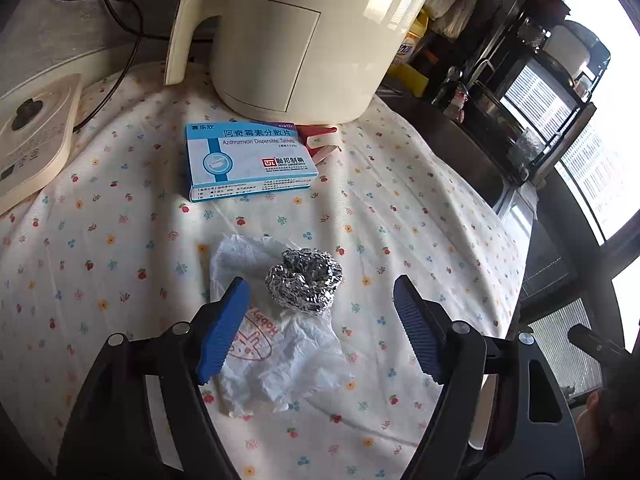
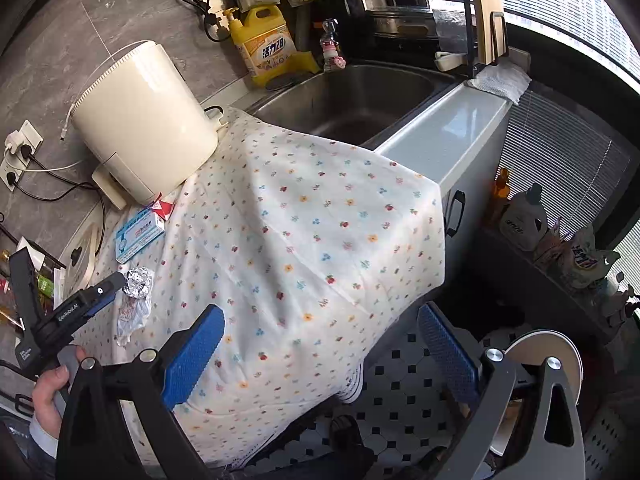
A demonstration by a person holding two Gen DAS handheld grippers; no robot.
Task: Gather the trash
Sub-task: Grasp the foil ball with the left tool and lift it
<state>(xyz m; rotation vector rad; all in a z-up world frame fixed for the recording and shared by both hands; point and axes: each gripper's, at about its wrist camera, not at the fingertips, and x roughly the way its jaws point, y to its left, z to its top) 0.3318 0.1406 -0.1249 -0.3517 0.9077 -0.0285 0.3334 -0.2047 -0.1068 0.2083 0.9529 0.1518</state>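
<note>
A crumpled foil ball [image 1: 304, 280] rests on a wrinkled white wrapper [image 1: 280, 360] with red print, on the floral cloth [image 1: 400, 220]. My left gripper [image 1: 320, 286] is open, and the ball sits between its blue fingertips, closer to the left pad; neither pad touches it. A blue medicine box [image 1: 248, 160] and a red packet [image 1: 320, 140] lie farther back. The right wrist view shows the foil ball [image 2: 138, 280], the wrapper [image 2: 134, 316] and one of the left gripper's fingers [image 2: 108, 286] at far left. My right gripper [image 2: 322, 312] hangs open over the cloth's near edge, holding nothing.
A cream kettle [image 1: 296, 40] stands behind the box, with its base plate [image 1: 32, 140] at the left. The steel sink [image 2: 352, 96] lies beyond the cloth, with a yellow detergent bottle [image 2: 266, 44] behind it. A person's hand [image 2: 48, 388] holds the left gripper. Tiled floor lies below right.
</note>
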